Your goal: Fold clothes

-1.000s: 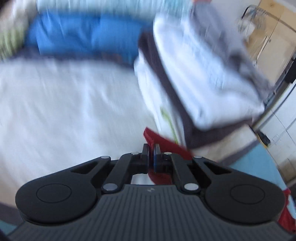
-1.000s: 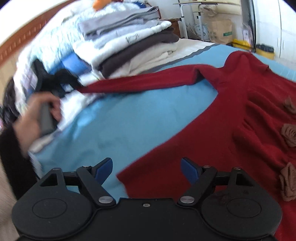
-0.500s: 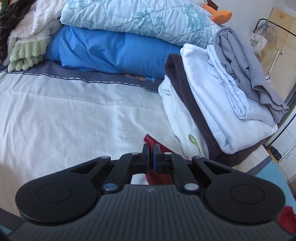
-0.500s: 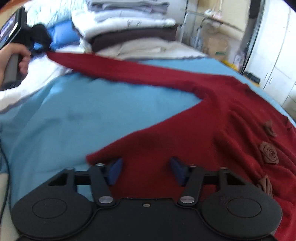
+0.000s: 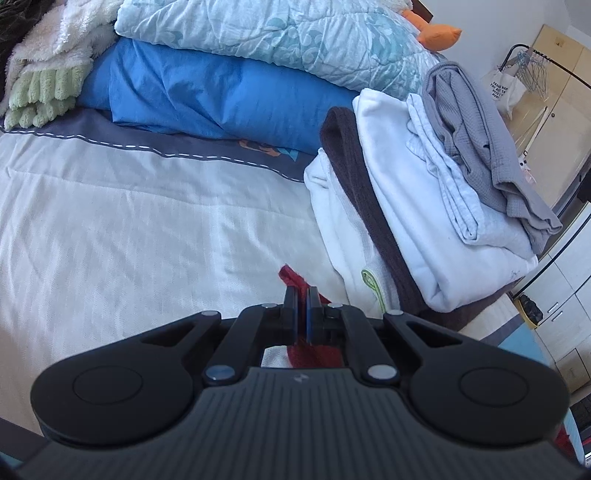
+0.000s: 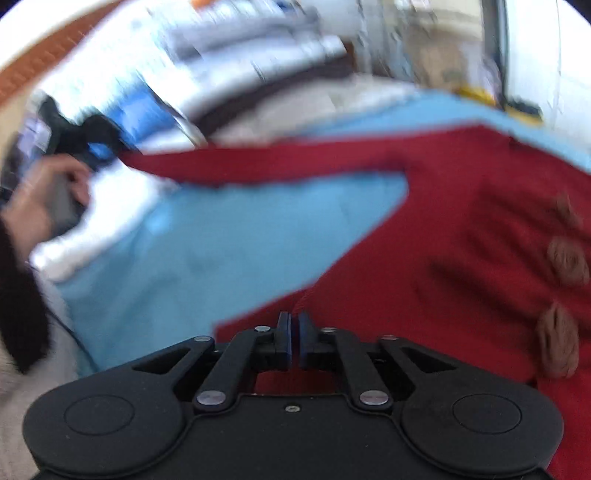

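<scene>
Left gripper [image 5: 301, 295]: jaws clamped together on the cuff end of the red sweater [image 5: 295, 278]. A small tip of red knit protrudes just ahead of the fingertips, and more red fabric shows below the jaws, between the finger links. Directly ahead of the tool lies the white bedspread [image 5: 129, 229]. Ahead and to the right stands a stack of folded clothes [image 5: 424, 206], white, dark brown, pale blue and grey layers, near the fingertips but apart from them. Further ahead lie a blue pillow [image 5: 207, 92] and a pale patterned quilt [image 5: 266, 33] on top of it.

Right gripper [image 6: 294, 326]: jaws closing, with only a narrow gap left; a fold of the red sweater's lower edge sits between the pads. The view is motion-blurred. The sweater body extends ahead and to the right over a light blue sheet [image 6: 229, 236]. One sleeve runs ahead and to the left, pulled out straight, to the left gripper held in the person's left hand [image 6: 40, 199]
</scene>
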`<state>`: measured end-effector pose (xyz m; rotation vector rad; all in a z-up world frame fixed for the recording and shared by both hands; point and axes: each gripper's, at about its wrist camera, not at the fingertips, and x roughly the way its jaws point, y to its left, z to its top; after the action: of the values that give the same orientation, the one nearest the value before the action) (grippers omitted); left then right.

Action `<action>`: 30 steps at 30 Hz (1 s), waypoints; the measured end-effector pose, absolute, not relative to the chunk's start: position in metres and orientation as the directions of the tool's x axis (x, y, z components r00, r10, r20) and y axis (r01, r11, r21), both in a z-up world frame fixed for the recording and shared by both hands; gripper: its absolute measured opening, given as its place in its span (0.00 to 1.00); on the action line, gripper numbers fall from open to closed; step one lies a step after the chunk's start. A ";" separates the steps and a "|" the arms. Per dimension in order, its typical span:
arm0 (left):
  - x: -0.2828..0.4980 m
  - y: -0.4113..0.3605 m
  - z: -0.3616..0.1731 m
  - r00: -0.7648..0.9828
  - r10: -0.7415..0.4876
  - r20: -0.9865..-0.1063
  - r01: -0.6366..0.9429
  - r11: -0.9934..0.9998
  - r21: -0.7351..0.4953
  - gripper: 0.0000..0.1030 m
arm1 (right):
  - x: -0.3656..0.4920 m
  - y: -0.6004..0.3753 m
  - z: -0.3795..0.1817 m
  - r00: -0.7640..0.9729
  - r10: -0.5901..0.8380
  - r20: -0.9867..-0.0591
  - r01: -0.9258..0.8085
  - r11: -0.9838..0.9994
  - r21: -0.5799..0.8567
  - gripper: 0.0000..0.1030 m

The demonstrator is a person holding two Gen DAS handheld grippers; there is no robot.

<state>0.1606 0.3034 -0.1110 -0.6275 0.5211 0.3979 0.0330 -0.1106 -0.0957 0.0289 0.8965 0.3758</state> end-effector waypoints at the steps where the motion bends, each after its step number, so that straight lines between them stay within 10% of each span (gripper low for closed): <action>1: 0.161 0.302 -0.111 0.802 0.185 -0.568 -0.492 0.745 -0.451 0.03 | 0.035 -0.112 -0.094 0.560 0.337 -0.757 -0.296 0.935 0.198 0.24; 3: 0.161 0.297 -0.111 0.806 0.165 -0.568 -0.473 0.757 -0.451 0.03 | 0.038 -0.119 -0.085 0.584 0.355 -0.730 -0.267 0.933 0.240 0.69; 14: 0.150 0.182 -0.084 0.863 -0.157 -0.480 -0.095 0.883 -0.460 0.03 | 0.066 -0.235 0.002 0.692 0.317 -0.648 -0.096 0.931 0.353 0.77; 20: 0.143 0.071 -0.061 0.810 -0.418 -0.411 0.135 0.815 -0.563 0.03 | 0.085 -0.288 -0.017 0.743 0.065 -0.666 0.023 0.992 0.123 0.80; 26: 0.145 -0.040 -0.026 0.671 -0.691 -0.268 0.380 0.631 -0.676 0.05 | 0.112 -0.351 -0.021 0.704 0.262 -0.660 0.045 0.911 0.410 0.80; 30: 0.154 -0.113 -0.045 0.569 -0.748 -0.340 0.390 0.611 -0.689 0.05 | 0.123 -0.401 -0.043 0.724 0.312 -0.616 0.173 0.781 0.600 0.80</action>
<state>0.1545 -0.1129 -0.0449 -0.5970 0.6698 -0.7169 0.1225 -0.4010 -0.0430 0.6869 0.7732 0.0836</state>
